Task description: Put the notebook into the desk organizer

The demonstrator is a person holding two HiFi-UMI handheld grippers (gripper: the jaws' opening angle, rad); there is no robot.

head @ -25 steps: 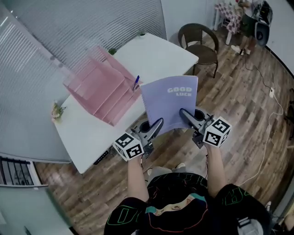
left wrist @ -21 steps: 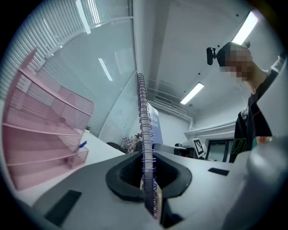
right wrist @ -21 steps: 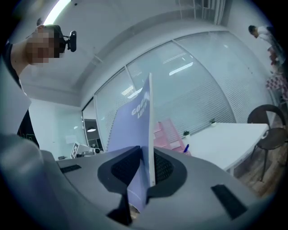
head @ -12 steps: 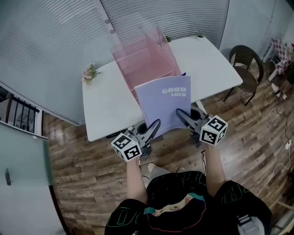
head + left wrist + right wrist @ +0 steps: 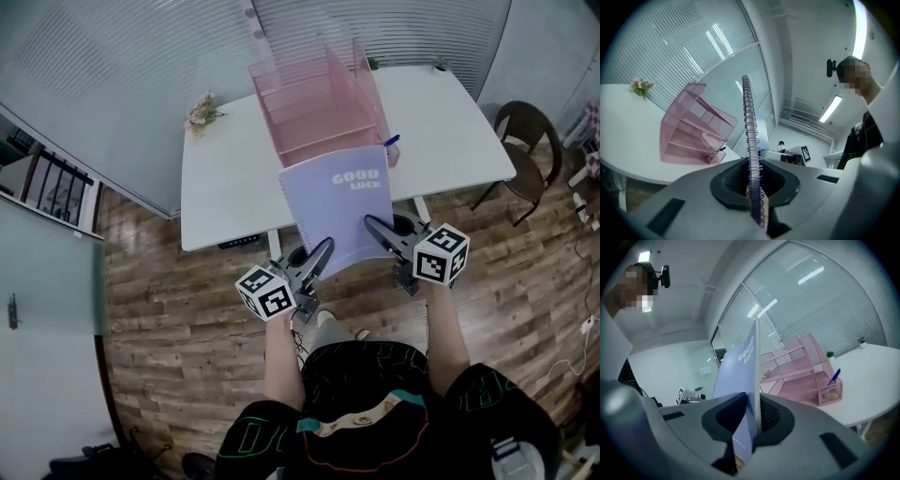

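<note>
Both grippers pinch the notebook (image 5: 339,202): left gripper (image 5: 322,250) on its spiral edge, right gripper (image 5: 373,226) opposite. It seems clear of the desk organizer (image 5: 317,105).

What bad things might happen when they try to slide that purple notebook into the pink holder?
The notebook is pinched only at its near edge by the left tool and right tool, so it may flop or slip. Its far edge might catch a divider of the pink desk organizer instead of entering a slot.
</note>
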